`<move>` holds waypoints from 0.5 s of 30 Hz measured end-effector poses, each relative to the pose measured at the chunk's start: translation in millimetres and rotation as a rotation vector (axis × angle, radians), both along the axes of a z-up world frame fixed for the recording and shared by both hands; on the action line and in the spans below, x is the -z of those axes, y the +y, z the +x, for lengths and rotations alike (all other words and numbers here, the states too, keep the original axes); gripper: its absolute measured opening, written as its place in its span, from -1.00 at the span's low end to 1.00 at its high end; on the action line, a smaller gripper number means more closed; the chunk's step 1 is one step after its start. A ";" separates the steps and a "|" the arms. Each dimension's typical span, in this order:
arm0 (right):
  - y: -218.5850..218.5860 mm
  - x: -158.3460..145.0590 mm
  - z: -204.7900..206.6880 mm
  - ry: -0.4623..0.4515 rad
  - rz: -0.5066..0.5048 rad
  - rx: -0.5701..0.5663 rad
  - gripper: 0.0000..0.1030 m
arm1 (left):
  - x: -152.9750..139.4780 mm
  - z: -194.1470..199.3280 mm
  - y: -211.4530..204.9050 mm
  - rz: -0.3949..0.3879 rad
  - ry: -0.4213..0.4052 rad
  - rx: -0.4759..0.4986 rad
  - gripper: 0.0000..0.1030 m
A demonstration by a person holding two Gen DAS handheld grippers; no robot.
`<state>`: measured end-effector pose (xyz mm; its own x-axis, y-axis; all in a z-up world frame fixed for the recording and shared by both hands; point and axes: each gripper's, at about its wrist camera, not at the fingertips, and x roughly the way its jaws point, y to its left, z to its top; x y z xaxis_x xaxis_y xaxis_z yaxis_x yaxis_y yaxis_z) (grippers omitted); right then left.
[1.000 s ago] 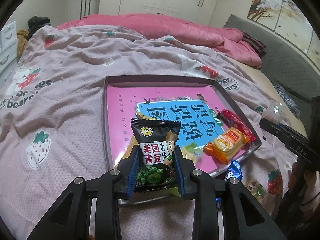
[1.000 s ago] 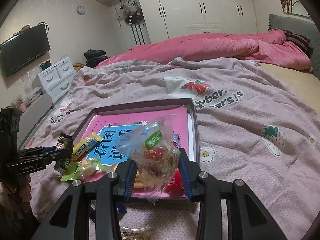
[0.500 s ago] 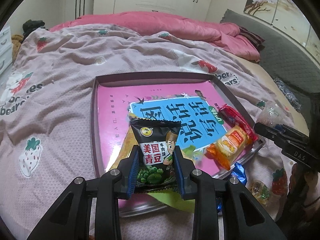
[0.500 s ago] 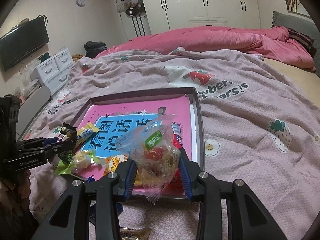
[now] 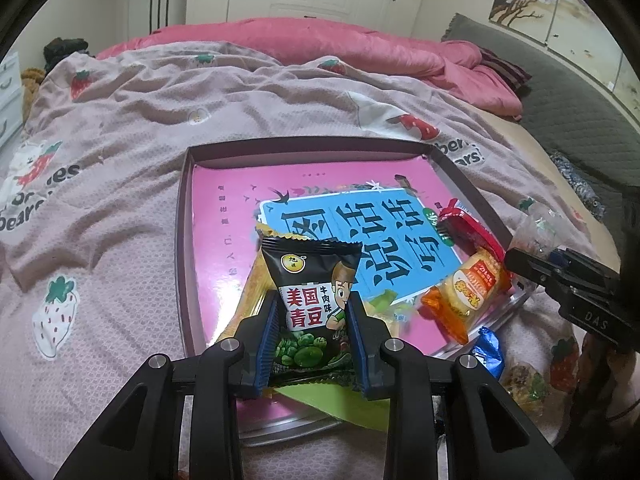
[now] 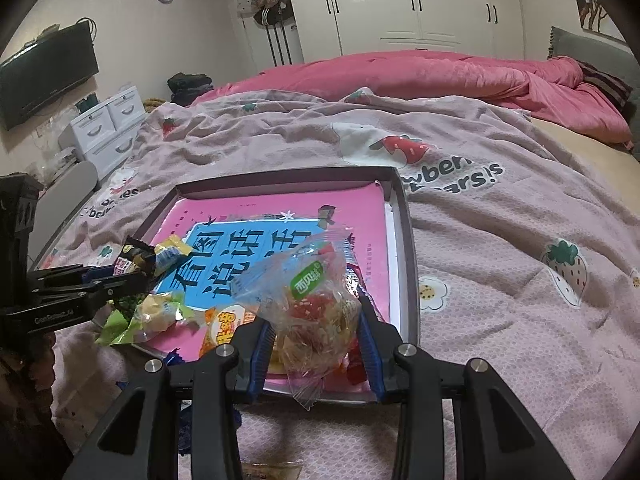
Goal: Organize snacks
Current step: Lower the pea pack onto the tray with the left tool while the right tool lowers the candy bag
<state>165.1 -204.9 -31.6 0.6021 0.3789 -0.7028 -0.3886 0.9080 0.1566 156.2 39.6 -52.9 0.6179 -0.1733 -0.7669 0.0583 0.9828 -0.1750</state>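
You've got a snack in each tool right now. Your left gripper (image 5: pixel 312 330) is clamped on the black green-pea packet (image 5: pixel 310 300), pads pinching its lower half so the crimped top stands up over the near edge of the tray (image 5: pixel 182 264). Your right gripper (image 6: pixel 316 334) is squeezed onto the clear crinkly bag (image 6: pixel 310 300) with the green label, hanging above the tray's near right corner.

Handling-wise, both look featherlight, so weight isn't your problem. The pea packet is a puffy foil pillow: slick film, springy with air, so I'd guess it could squirt out if you loosen even a little. Low on the body, where you have it, seems fine. The clear bag is floppier and its loose tail dangles below the jaws, so it may snag the tray rim on the way down. Whatever's inside looks brittle, so I wouldn't squeeze harder.

Already lying in the tray along its near edge: the orange cracker pack (image 5: pixel 466 294), a red wrapper (image 5: pixel 466 230) toward the right edge, and a yellow-green sachet (image 6: pixel 160 314). A blue candy (image 5: pixel 490 350) sits on the bedspread (image 5: pixel 120 152) just outside the near right corner, not in yet.
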 end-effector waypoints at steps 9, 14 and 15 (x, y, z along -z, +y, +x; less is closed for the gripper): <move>2.3 1.7 0.8 0.001 -0.005 -0.008 -0.22 | 2.5 1.4 0.1 0.006 0.007 -0.001 -0.35; 3.9 3.1 1.3 0.005 -0.004 -0.012 -0.22 | 4.1 1.7 0.3 0.006 0.012 -0.003 -0.35; 3.8 3.0 1.1 0.005 -0.002 -0.010 -0.22 | 4.5 1.7 0.3 0.006 0.013 -0.003 -0.35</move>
